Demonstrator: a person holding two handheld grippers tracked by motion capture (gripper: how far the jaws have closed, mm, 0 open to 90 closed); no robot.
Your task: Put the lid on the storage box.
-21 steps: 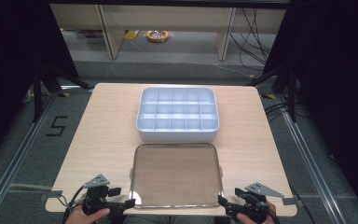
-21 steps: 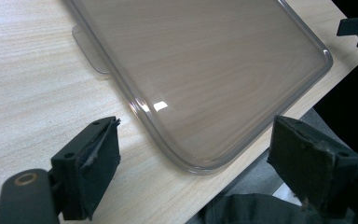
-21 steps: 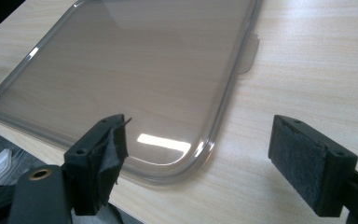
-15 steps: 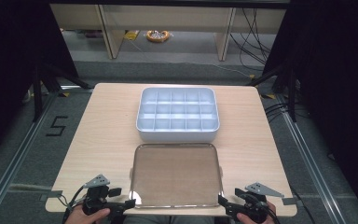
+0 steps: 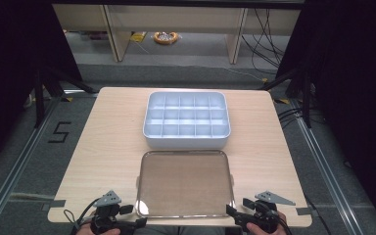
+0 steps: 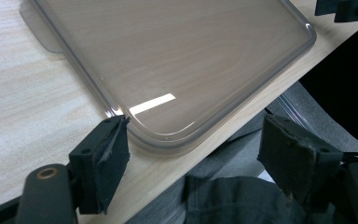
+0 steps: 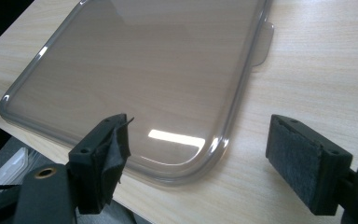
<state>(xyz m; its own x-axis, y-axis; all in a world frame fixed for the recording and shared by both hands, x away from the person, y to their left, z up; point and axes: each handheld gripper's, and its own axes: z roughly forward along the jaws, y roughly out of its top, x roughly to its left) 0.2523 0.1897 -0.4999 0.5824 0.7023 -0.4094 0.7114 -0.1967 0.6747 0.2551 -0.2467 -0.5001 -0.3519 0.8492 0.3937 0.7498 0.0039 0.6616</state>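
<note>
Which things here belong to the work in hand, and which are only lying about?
In the work:
- clear lid, with both grippers' open jaws at its near corners
- white compartment box, open, just beyond the lid

Lying about:
- orange ring-shaped thing on the floor
- loose cables

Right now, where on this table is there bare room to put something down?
Bare wood runs left of the white divided box and the clear lid, out to the table edge, and the same on the right. It is crowded at the near edge, where the left gripper and right gripper flank the lid's corners.
</note>
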